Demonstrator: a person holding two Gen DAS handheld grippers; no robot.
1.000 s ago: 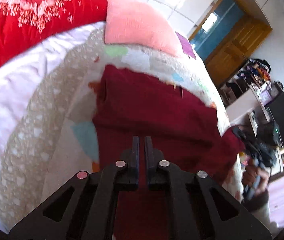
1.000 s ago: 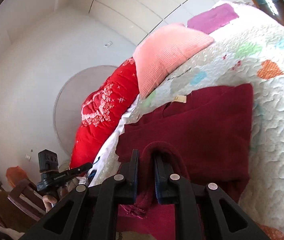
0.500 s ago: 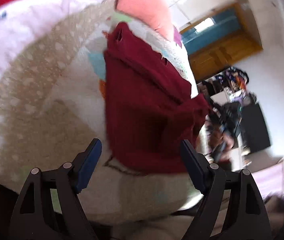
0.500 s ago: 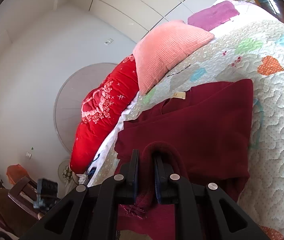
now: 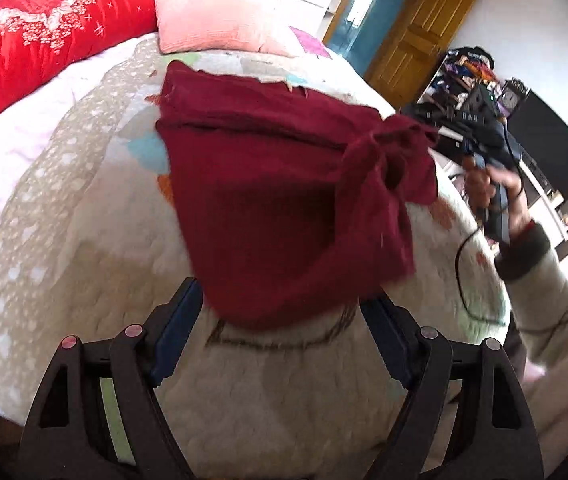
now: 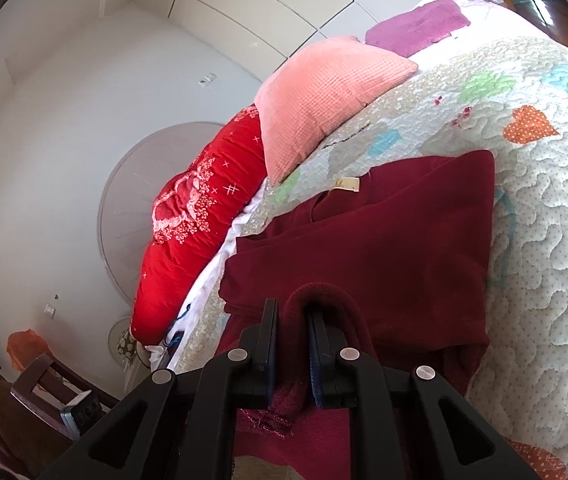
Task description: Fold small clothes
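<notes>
Currently we are mid-fold on the maroon sweater (image 5: 284, 200), which lies on the quilted bedspread (image 5: 83, 240) in the centre of the left wrist view. Our left claw (image 5: 279, 336) is spread wide and empty at the bottom of the frame, its blue pads either side of the near folded edge, touching nothing that we can see. Our right claw (image 6: 292, 344) is closed narrow on a thick doubled roll of the sweater (image 6: 384, 248) at lower centre of the right wrist view; in the left wrist view that same bunch sits raised at right of centre.

We judge the step as one side or a sleeve being drawn over the body. Next move calls for laying the pinched part flat across the panel, then letting go.

Sweater is soft knit, fuzzy, heavy drape, tan neck label (image 6: 347, 183) showing. Bedspread is puffy, stitched in wavy lines, pastel heart patches. Pink waffle-textured pillow (image 6: 324, 96) and red embroidered quilt (image 6: 203, 216) sit upper left.
</notes>
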